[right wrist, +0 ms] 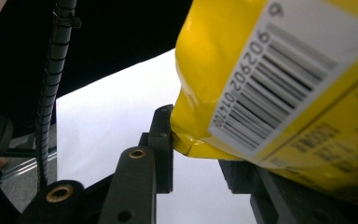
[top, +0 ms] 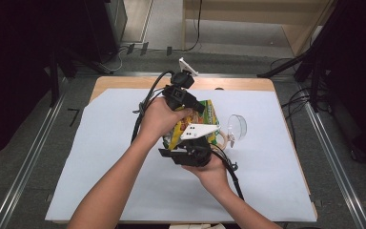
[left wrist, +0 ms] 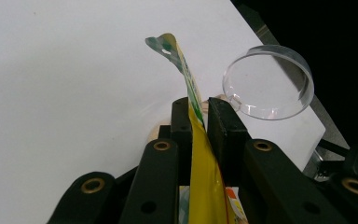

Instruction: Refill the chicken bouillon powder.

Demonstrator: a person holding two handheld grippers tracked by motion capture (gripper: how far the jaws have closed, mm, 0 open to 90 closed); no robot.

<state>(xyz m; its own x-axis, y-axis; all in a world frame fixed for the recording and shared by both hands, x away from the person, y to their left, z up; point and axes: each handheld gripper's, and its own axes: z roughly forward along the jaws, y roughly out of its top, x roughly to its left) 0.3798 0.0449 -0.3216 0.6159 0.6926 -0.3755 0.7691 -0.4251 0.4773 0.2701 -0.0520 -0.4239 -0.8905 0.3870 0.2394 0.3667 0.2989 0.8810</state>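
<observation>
While both hand-held grippers [top: 190, 125] pinch a yellow packet [top: 208, 114], white paper [top: 100, 157] covers the wooden table [top: 124, 82].

Sheet: white paper [top: 124, 167] covering most of the wooden table [top: 124, 82]
Floor: grey carpet [top: 9, 162] with cables [top: 295, 102]
Background: wooden furniture [top: 248, 14] beyond the table

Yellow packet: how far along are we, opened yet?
Done: both tongs grip the yellow packet, lifted off the white sheet. The left tongs pinch its thin top edge; the right tongs clamp a lower corner by the barcode. In hand: probably a tear, though no rip shows. Left: likely opening it and emptying it into the clear cup, which looks empty.
</observation>
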